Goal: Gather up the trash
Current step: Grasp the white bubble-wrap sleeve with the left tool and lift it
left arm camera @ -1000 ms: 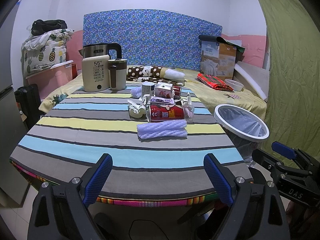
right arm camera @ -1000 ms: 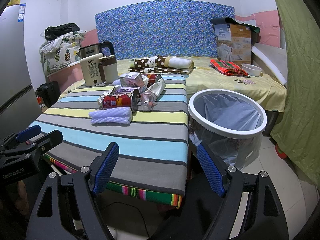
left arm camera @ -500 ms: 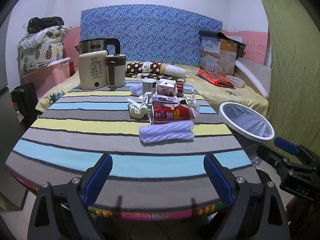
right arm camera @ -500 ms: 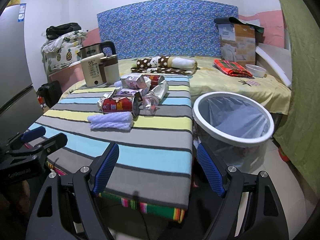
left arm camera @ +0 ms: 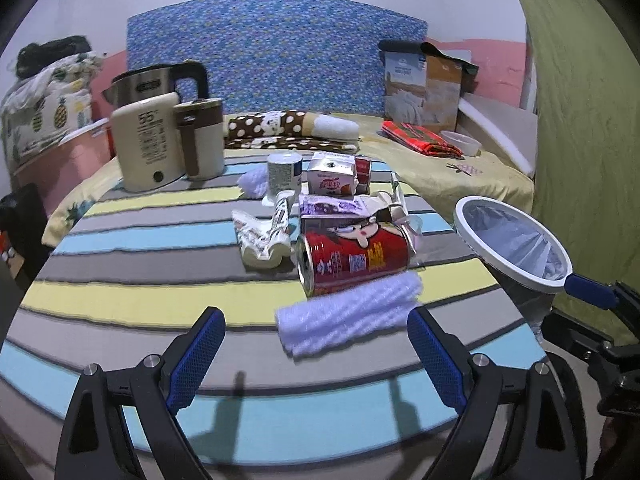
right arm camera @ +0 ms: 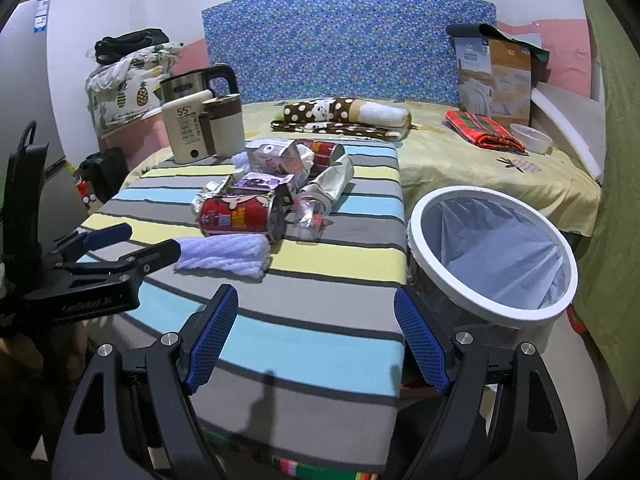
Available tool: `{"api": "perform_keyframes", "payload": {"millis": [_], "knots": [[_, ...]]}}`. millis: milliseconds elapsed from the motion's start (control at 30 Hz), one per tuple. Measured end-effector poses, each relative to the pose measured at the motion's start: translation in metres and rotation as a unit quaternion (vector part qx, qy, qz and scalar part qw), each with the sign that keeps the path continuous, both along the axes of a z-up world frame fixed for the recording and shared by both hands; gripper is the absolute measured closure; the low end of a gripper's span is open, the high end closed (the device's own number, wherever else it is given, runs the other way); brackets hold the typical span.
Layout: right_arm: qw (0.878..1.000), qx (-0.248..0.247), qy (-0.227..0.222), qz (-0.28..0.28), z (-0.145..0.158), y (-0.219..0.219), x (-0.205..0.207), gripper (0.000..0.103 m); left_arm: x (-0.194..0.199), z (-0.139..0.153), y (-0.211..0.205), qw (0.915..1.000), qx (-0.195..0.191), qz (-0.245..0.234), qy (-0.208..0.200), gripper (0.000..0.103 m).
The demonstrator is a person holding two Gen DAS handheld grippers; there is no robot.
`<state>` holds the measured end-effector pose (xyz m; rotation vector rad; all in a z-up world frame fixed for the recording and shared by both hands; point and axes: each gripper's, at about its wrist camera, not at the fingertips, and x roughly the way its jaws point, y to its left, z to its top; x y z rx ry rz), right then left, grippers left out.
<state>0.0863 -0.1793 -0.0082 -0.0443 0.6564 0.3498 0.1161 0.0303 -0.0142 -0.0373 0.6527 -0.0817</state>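
One striped table point(left arm camera: 120, 312) fronts a bed point(right arm camera: 480, 160).

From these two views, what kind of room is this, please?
Probably a bedroom in a home: a bed with a blue patterned headboard stands behind the striped table, and an electric kettle sits on it.

1. My left tool point(left arm camera: 316, 354) and right tool point(right arm camera: 316, 340) are black, with blue textured pads.
2. The table point(left arm camera: 120, 280) wears a cloth striped grey, pale yellow and sky blue.
3. The can point(left arm camera: 354, 258) is red with a cartoon face.
4. The foam wrap point(left arm camera: 348, 314) is pale lilac-white and ribbed.
5. The trash bin point(right arm camera: 490, 256) has a white rim and a bluish-grey liner.
6. The kettle point(left arm camera: 146, 146) is cream with a black handle.
7. The headboard point(left arm camera: 276, 52) is blue with small speckles.
8. The rolled blanket point(left arm camera: 276, 130) is brown with white dots.
9. The folded cloth point(right arm camera: 482, 130) is red and green plaid.
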Motion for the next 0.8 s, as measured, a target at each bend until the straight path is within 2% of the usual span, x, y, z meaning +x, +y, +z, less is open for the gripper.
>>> {"api": "perform_keyframes", "payload": {"millis": [200, 267, 367, 433, 500, 633, 800], "knots": [[1.000, -0.003, 0.006, -0.009, 0.000, -0.001, 0.009, 0.022, 0.027, -0.007, -0.001, 0.9990, 0.021, -0.037, 0.011, 0.010], [1.000, -0.003, 0.009, -0.010, -0.001, -0.001, 0.012, 0.022, 0.032, -0.011, -0.004, 0.9985, 0.021, -0.046, 0.019, 0.013], [1.000, -0.003, 0.014, -0.009, -0.002, -0.001, 0.015, 0.022, 0.038, -0.020, -0.009, 0.9971, 0.027, -0.060, 0.038, 0.030], [1.000, -0.004, 0.017, -0.008, -0.003, -0.001, 0.016, 0.022, 0.039, -0.025, -0.011, 0.9961, 0.025, -0.068, 0.050, 0.044], [1.000, -0.004, 0.020, -0.007, -0.003, 0.000, 0.017, 0.022, 0.038, -0.030, -0.013, 0.9956, 0.025, -0.070, 0.058, 0.047], [1.000, -0.003, 0.028, -0.001, -0.003, 0.002, 0.020, 0.022, 0.028, -0.030, -0.015, 0.9956, 0.029, -0.070, 0.055, 0.069], [0.999, 0.010, 0.041, 0.010, -0.003, 0.006, 0.026, 0.022, 0.010, -0.023, -0.008, 0.9969, 0.008, -0.065, 0.045, 0.086]]}}
